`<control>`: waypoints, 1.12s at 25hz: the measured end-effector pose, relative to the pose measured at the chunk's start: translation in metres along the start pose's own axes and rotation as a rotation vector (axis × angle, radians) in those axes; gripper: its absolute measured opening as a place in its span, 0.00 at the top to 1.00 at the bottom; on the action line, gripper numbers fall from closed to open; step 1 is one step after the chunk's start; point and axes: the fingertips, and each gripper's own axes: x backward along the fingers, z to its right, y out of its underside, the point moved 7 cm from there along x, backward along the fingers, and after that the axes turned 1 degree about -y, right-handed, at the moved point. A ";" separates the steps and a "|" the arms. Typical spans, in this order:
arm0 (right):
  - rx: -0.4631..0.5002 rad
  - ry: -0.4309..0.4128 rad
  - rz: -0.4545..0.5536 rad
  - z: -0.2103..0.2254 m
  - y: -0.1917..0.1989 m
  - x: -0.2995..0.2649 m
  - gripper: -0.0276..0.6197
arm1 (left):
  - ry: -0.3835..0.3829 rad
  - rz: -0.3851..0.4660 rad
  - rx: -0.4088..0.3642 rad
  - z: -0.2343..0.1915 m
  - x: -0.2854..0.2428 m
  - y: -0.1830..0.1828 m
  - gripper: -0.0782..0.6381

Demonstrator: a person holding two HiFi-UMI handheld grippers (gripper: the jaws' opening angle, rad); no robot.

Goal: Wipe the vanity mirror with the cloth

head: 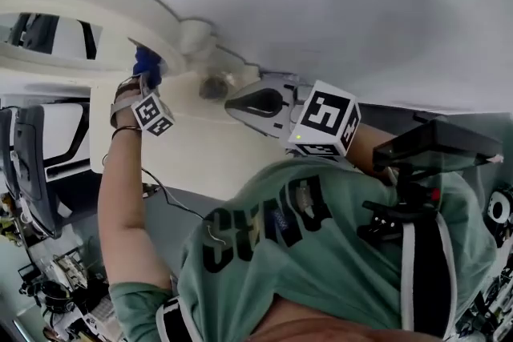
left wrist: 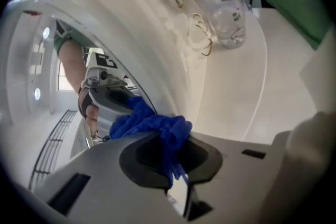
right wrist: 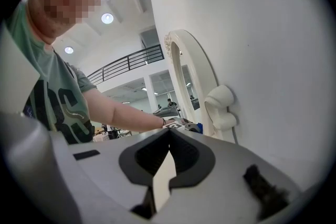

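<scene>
The vanity mirror (head: 48, 36) with its white oval frame (left wrist: 152, 29) stands against the white wall at upper left in the head view. My left gripper (head: 149, 82) is shut on a blue cloth (left wrist: 152, 126), and the bunched cloth (head: 147, 62) presses on the glass by the frame's inner edge. The glass reflects that gripper and the arm. My right gripper (head: 234, 103) hovers to the right of the mirror's stand (right wrist: 221, 107), shut with nothing in it (right wrist: 169, 135). Its view shows the left gripper (right wrist: 181, 124) far off beside the mirror (right wrist: 181, 78).
A clear bottle with a yellow-green cap (left wrist: 223, 5) stands on the cream vanity top (head: 200, 148) near the mirror's base. The person's green shirt (head: 321, 252) fills the lower head view. Shelves of clutter (head: 48, 276) sit at lower left.
</scene>
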 end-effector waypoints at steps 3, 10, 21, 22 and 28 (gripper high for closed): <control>-0.002 -0.028 0.015 -0.001 -0.008 0.004 0.94 | 0.039 0.028 0.244 0.008 0.010 0.009 0.81; 0.088 -0.139 0.028 0.002 -0.032 0.026 0.94 | -0.083 0.129 0.826 0.049 0.148 0.025 0.81; 0.058 -0.246 0.011 0.002 -0.050 0.044 0.94 | -0.198 0.360 1.597 0.176 0.310 -0.052 0.81; 0.047 -0.234 0.006 -0.001 -0.050 0.046 0.94 | -0.209 0.406 1.619 0.176 0.318 -0.054 0.81; 0.004 -0.116 0.033 -0.029 -0.035 0.046 0.94 | -0.229 0.680 1.696 0.162 0.341 -0.031 0.81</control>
